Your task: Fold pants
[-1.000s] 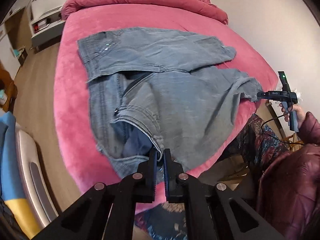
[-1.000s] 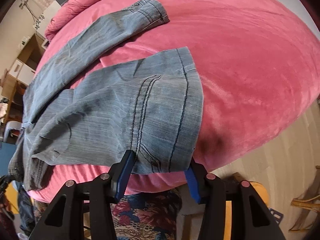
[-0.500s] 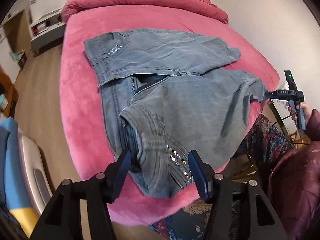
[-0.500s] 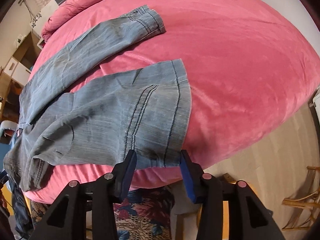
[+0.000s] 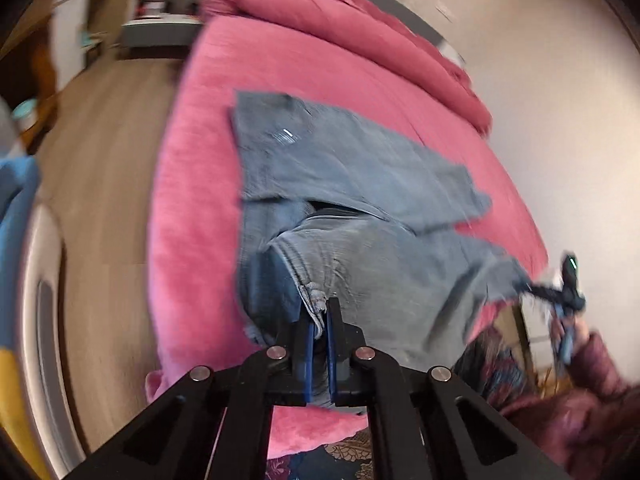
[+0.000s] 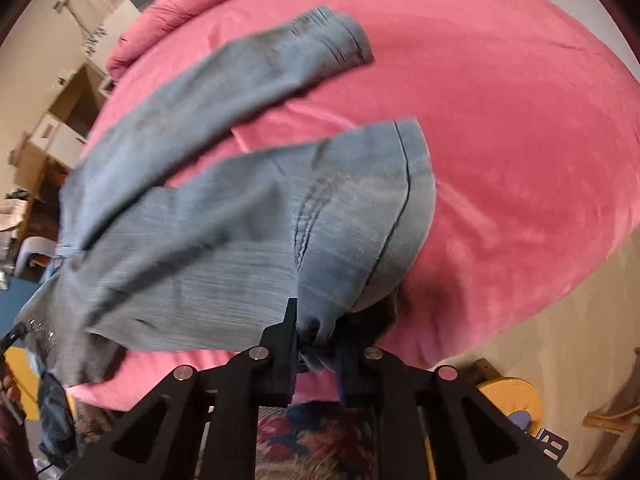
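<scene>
Blue jeans [image 5: 360,184] lie spread on a pink bed [image 5: 188,200], both views blurred by motion. My left gripper [image 5: 318,320] is shut on the bunched waistband at the bed's near edge. In the right wrist view the near leg [image 6: 200,240] runs toward me, and the far leg [image 6: 240,80] lies flat behind it. My right gripper [image 6: 316,340] has its jaws closing, with that near leg's hem gathered and pinched between them. The left wrist view shows the same right gripper [image 5: 568,296] at the far right, pulling the leg end off the bed's edge.
A rolled pink duvet [image 5: 360,28] lies at the bed's head. Wood floor [image 5: 100,160] runs along the left side, with a blue and yellow object [image 5: 16,220] at the edge. A maroon sleeve [image 5: 592,400] holds the right gripper. A yellow stool [image 6: 512,396] stands below the bed.
My left gripper opened over the waistband, then shut on it and swung sideways. The right gripper's jaws narrowed onto the hem, which now bunches and lifts off the bed.
</scene>
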Available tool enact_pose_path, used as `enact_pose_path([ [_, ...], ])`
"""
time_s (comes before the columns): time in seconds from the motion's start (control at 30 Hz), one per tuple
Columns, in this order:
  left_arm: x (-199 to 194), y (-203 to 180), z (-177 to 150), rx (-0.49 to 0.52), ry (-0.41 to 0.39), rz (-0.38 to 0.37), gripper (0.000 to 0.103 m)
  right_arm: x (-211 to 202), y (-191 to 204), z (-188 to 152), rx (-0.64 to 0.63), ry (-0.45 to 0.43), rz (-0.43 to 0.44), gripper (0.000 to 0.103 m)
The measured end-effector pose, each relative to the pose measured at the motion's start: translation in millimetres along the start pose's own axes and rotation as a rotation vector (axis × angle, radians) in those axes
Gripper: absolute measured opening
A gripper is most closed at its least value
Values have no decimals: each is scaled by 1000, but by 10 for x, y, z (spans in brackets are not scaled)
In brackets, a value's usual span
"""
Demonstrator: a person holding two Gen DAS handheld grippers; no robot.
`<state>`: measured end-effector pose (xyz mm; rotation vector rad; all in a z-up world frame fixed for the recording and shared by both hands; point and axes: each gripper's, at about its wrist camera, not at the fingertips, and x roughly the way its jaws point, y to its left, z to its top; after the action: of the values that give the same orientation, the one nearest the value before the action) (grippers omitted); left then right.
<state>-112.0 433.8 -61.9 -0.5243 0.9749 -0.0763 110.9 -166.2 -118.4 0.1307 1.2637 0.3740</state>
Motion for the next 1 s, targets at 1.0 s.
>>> enact_pose_path([
  [1.0,-174,422,-503,-354,19,388,5,56,-608,36,160,-77,-52,46],
])
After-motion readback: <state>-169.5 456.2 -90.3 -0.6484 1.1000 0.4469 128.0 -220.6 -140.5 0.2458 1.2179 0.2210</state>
